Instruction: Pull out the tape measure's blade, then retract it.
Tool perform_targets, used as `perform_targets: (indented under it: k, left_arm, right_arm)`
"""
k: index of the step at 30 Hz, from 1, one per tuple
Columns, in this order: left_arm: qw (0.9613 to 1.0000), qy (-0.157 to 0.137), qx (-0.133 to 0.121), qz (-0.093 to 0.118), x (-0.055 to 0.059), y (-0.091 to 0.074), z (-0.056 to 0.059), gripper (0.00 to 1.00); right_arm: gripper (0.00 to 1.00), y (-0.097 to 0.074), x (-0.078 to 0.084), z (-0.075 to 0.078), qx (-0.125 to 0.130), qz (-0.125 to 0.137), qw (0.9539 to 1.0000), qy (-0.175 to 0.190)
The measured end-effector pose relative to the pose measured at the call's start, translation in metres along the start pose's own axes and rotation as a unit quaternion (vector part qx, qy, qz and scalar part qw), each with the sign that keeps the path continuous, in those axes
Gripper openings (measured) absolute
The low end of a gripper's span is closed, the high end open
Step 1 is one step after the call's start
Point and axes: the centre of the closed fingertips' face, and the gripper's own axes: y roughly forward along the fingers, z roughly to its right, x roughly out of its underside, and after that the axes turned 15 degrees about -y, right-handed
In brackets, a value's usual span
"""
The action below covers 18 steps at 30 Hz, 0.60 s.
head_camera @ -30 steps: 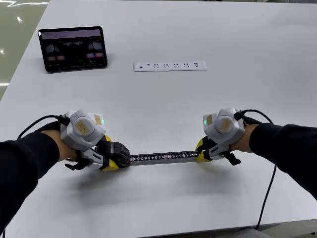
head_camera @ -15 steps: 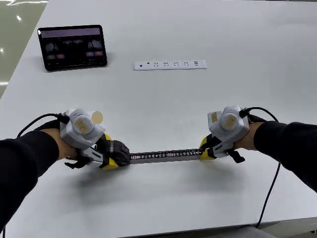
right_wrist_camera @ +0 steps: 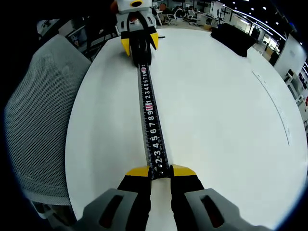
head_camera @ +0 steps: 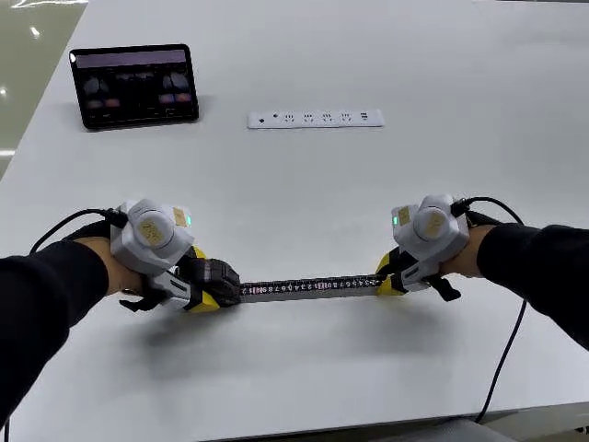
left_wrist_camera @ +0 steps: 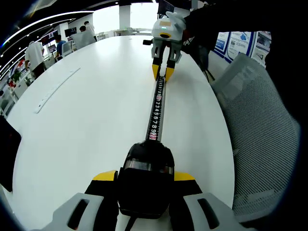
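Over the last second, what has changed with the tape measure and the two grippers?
The right gripper, shut on the black numbered blade, moved further right, drawing more blade out. The left gripper kept the black tape measure case clamped in place.

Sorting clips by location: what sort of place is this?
Probably an open-plan office or lab: a large white table, a mesh office chair beside it, and a power strip near a tablet.

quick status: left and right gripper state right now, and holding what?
Left gripper: shut on the tape measure case.
Right gripper: shut on the blade, at its tip end.
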Motion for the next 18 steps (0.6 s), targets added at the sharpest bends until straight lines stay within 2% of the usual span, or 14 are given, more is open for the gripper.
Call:
perform_targets:
  k: [18]
  left_arm:
    - [1.0000,-0.002,-0.001,0.000,-0.0006,-0.0005,0.0003,0.37]
  right_arm:
    - [0.10,-0.0071,0.0074,-0.0028,0.001,-0.001,0.9999,0.012]
